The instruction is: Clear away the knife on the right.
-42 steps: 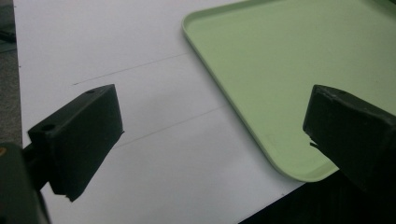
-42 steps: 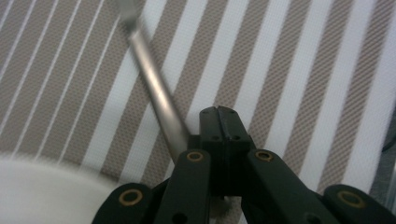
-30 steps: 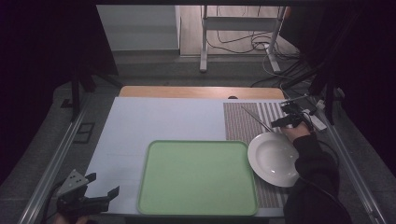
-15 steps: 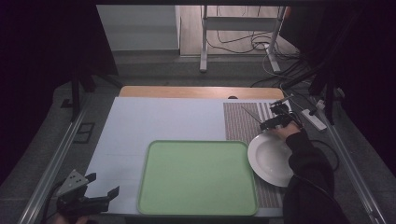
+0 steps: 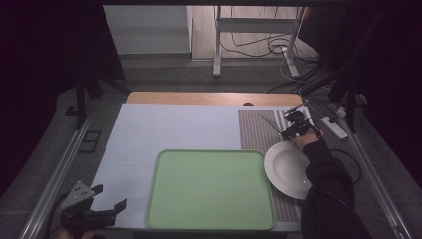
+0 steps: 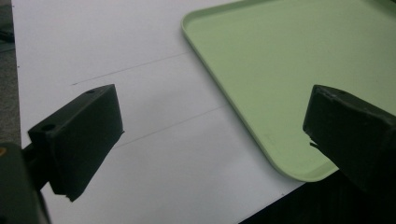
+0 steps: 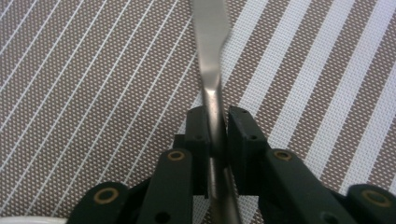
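A slim metal utensil (image 5: pixel 267 122) lies slanted on the brown striped placemat (image 5: pixel 256 134) at the table's right. My right gripper (image 5: pixel 289 130) is at its near end. In the right gripper view the jaws have just been closing and my right gripper (image 7: pixel 217 122) is now shut on the utensil's handle (image 7: pixel 210 51), which runs on over the placemat (image 7: pixel 93 70). My left gripper (image 5: pixel 110 196) rests at the table's near left corner. It is open, and my left gripper (image 6: pixel 212 128) has nothing between its pads.
A green tray (image 5: pixel 211 191) lies at the front middle of the white table top (image 5: pixel 174 129), its corner (image 6: pixel 261 93) in the left gripper view. A white plate (image 5: pixel 287 169) sits on the placemat beside the tray, just under my right forearm.
My right gripper has moved left from the placemat's right edge to the utensil's handle and closed on it. The left gripper has kept still.
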Available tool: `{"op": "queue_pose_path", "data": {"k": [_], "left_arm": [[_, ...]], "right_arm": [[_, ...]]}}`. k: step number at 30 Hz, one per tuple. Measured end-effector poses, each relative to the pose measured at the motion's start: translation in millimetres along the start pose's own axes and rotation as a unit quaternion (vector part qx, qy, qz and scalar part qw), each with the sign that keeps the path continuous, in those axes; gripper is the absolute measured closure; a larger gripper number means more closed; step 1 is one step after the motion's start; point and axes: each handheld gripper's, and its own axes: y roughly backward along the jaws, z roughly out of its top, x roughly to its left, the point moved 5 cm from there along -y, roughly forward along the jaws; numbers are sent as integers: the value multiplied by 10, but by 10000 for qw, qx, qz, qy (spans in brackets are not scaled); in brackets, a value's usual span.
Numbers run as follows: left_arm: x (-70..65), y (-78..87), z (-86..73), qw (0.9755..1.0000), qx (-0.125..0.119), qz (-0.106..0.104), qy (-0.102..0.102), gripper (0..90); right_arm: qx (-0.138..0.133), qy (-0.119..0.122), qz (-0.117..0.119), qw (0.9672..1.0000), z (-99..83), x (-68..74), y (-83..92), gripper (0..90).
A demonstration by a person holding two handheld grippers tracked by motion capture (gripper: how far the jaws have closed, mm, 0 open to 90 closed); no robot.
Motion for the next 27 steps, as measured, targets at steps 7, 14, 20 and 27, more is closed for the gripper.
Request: {"op": "queue_pose_path", "data": {"k": [7, 14, 20, 27], "left_arm": [[4, 1, -1, 10000, -8, -9, 24, 45], [4, 1, 0, 10000, -8, -11, 23, 45], [2, 1, 1, 10000, -8, -6, 15, 45], [1, 2, 0, 10000, -9, -4, 9, 45]], "right_arm": [[67, 62, 52, 9999, 9, -7, 6, 804], [-124, -93, -64, 9999, 1, -143, 136, 805], [-228, -344, -83, 9991, -49, -284, 250, 805], [-327, -499, -168, 9981, -92, -412, 397, 806]]}}
